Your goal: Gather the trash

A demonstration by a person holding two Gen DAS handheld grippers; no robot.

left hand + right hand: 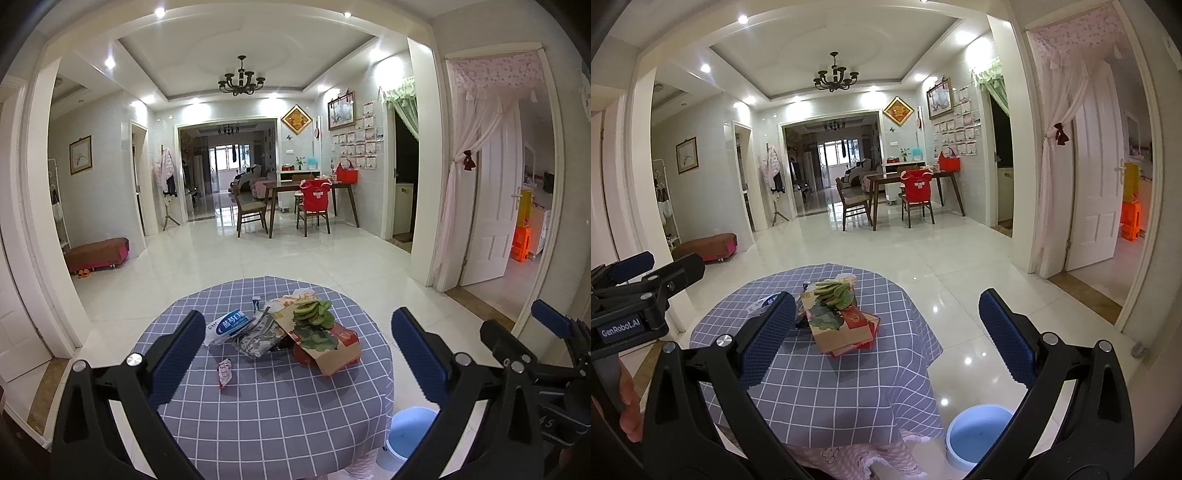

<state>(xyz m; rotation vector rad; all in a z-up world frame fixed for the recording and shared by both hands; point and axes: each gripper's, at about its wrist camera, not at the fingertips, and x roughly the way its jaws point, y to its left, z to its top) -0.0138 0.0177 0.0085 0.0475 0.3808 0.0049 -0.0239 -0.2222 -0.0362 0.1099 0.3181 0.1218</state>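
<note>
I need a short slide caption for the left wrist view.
Open left gripper above trash pile on checked tablecloth, blue bin beside.

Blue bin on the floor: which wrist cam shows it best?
Right wrist. The blue bin shows its open mouth, rim and inside beside the table, only its right edge cut by a finger of the right gripper. In the left wrist view the blue bin is partly behind a finger of the left gripper.
</note>
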